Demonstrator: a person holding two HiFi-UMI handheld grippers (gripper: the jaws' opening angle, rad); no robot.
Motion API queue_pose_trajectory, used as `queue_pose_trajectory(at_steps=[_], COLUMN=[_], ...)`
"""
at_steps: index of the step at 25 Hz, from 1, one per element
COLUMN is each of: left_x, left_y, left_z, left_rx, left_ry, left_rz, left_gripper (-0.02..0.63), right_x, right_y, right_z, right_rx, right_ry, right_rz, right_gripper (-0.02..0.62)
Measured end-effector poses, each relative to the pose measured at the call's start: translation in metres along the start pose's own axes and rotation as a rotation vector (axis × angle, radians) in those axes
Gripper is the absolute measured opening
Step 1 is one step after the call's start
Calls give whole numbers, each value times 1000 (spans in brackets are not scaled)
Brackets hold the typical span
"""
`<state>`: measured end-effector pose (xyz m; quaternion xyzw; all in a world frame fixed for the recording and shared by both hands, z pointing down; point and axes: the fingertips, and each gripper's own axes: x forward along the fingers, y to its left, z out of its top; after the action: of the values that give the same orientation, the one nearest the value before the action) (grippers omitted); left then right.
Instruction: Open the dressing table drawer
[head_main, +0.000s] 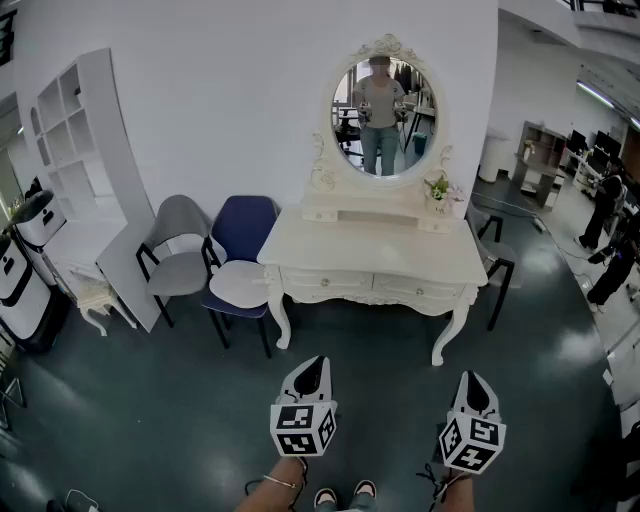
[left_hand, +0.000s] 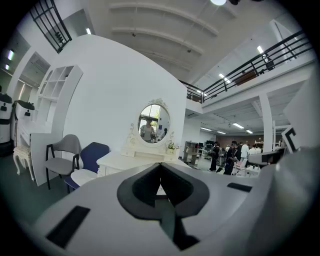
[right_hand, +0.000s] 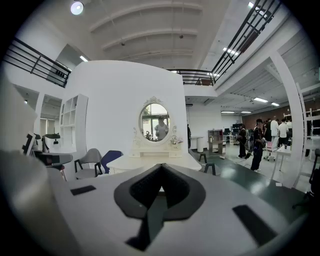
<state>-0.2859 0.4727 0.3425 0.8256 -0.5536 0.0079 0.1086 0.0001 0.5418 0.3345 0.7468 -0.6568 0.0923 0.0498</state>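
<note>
The white dressing table (head_main: 375, 250) with an oval mirror (head_main: 383, 105) stands against the wall ahead of me. Its two drawers, left (head_main: 325, 282) and right (head_main: 417, 290), are both closed flush with the front. My left gripper (head_main: 313, 362) and right gripper (head_main: 473, 378) hover side by side over the floor, well short of the table. Both are shut with nothing between their jaws. The table (left_hand: 125, 161) shows far off beyond the left gripper (left_hand: 160, 165) in the left gripper view, and the table (right_hand: 145, 160) sits likewise beyond the right gripper (right_hand: 161, 166) in the right gripper view.
A grey chair (head_main: 178, 250) and a blue chair (head_main: 243, 240) stand left of the table, a dark stool (head_main: 497, 262) at its right. A white shelf unit (head_main: 75, 150) leans at far left. A small potted plant (head_main: 438, 188) sits on the tabletop. People stand at far right (head_main: 610, 200).
</note>
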Motion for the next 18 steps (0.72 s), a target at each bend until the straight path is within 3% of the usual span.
queue_pose_trajectory(at_steps=[12, 18], left_x=[13, 16], left_y=[-1, -7], left_z=[3, 3], left_rx=[13, 28], left_ry=[-3, -3], left_rz=[0, -4], left_gripper=[18, 18], right_x=[15, 14], right_y=[-1, -10], right_z=[-1, 0], right_rx=[36, 45], right_ry=[6, -8], right_rz=[43, 20], right_gripper=[6, 8])
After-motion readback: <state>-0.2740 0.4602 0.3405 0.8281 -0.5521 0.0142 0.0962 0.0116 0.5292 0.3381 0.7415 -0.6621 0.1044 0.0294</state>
